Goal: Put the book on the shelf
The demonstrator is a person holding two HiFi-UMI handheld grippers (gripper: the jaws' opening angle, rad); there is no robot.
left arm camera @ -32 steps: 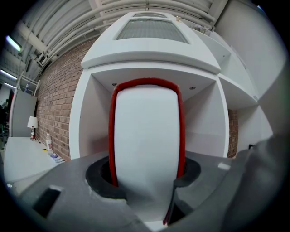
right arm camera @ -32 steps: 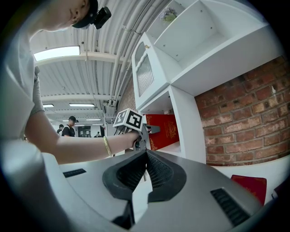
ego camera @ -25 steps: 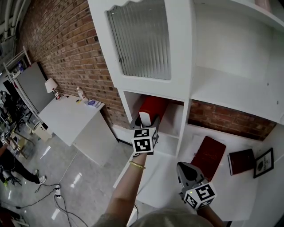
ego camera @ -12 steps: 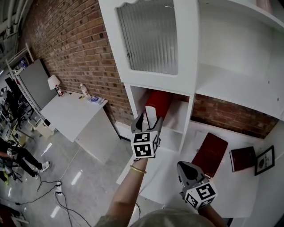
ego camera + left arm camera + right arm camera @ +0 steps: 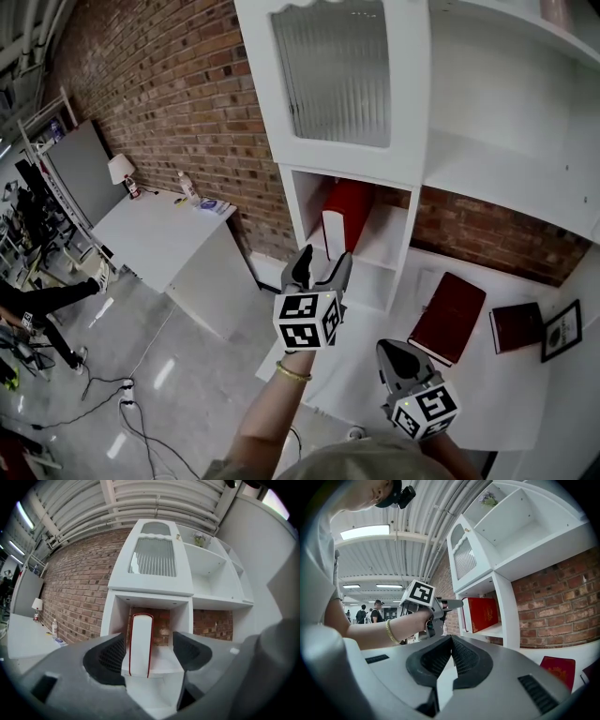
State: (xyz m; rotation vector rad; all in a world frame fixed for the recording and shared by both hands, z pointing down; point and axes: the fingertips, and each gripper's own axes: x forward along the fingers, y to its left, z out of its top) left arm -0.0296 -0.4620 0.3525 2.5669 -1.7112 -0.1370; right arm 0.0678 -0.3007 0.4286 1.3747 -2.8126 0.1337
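A red book (image 5: 345, 214) stands upright in the open cubby (image 5: 386, 242) of the white shelf unit. In the left gripper view its white page edge (image 5: 140, 644) faces me between the jaws, set back from them. My left gripper (image 5: 321, 268) (image 5: 150, 651) is open and holds nothing, a short way in front of the cubby. My right gripper (image 5: 396, 354) (image 5: 450, 641) is shut and empty, low over the white counter. From the right gripper view I see the red book (image 5: 480, 613) and the left gripper (image 5: 446, 605) in front of it.
A dark red book (image 5: 448, 317) lies flat on the counter (image 5: 375, 375), with a second one (image 5: 515, 327) and a framed picture (image 5: 561, 330) to its right. A ribbed-glass cabinet door (image 5: 342, 70) is above the cubby. A white table (image 5: 159, 239) stands at left; cables (image 5: 131, 403) cross the floor.
The left gripper has drawn back out of the cubby, away from the red book, which stays standing on the shelf. The right gripper has hardly moved.
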